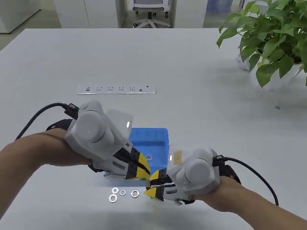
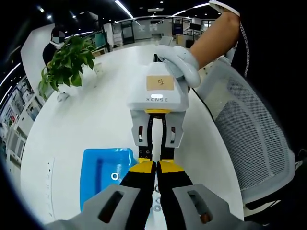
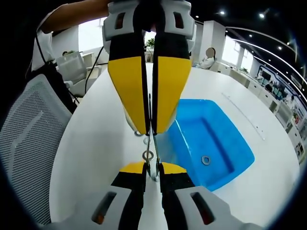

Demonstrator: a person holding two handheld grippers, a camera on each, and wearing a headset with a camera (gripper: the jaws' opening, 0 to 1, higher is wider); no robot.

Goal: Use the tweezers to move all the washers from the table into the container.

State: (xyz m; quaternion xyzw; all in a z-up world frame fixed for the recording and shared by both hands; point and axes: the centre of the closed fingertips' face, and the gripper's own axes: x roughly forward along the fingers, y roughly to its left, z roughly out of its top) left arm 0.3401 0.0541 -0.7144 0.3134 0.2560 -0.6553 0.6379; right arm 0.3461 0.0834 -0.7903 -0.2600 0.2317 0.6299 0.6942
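The blue container (image 1: 154,135) sits on the white table just beyond both grippers, with one washer (image 1: 149,157) inside it. Several loose washers (image 1: 123,192) lie on the table in front of it. My left gripper (image 1: 144,170) and right gripper (image 1: 153,189) meet tip to tip over the container's near corner. In the right gripper view, thin metal tweezers (image 3: 150,148) run out of the left gripper's shut yellow jaws and down between my right gripper's (image 3: 152,168) nearly closed jaws, beside a washer (image 3: 147,155). My left gripper (image 2: 156,167) is shut, facing the right gripper's fingers (image 2: 146,136).
A white power strip (image 1: 116,89) lies farther back on the table. A potted plant (image 1: 273,33) stands at the far right. A grey mesh chair (image 2: 249,129) is behind the table's near edge. An office chair (image 1: 148,7) stands beyond the far edge.
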